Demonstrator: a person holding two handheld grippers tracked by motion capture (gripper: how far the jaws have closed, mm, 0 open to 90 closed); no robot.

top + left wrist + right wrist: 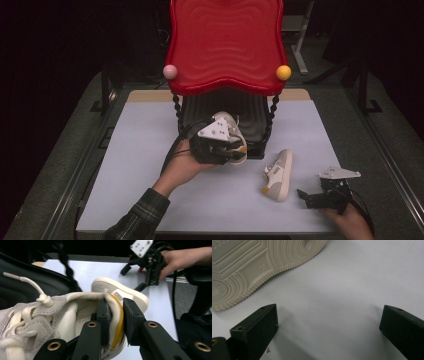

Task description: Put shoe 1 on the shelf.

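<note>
A cream sneaker [230,123] with a yellow heel patch hangs at the front of a black seat [252,122], and my left gripper [238,150] is shut on its heel collar. In the left gripper view one jaw sits inside the sneaker [62,315] and the other outside, with my left gripper [116,317] pinching the collar. The matching second sneaker [278,175] lies on its side on the white table [145,160], its sole [249,265] facing my right gripper [329,317]. That right gripper [306,198] rests low at the table's right front, open, holding nothing.
A small chair with a tall red back [225,45] stands at the table's far middle, with a pink ball [170,71] and a yellow ball [283,72] on black twisted posts. The person's right hand [180,257] shows beyond the second sneaker [120,290].
</note>
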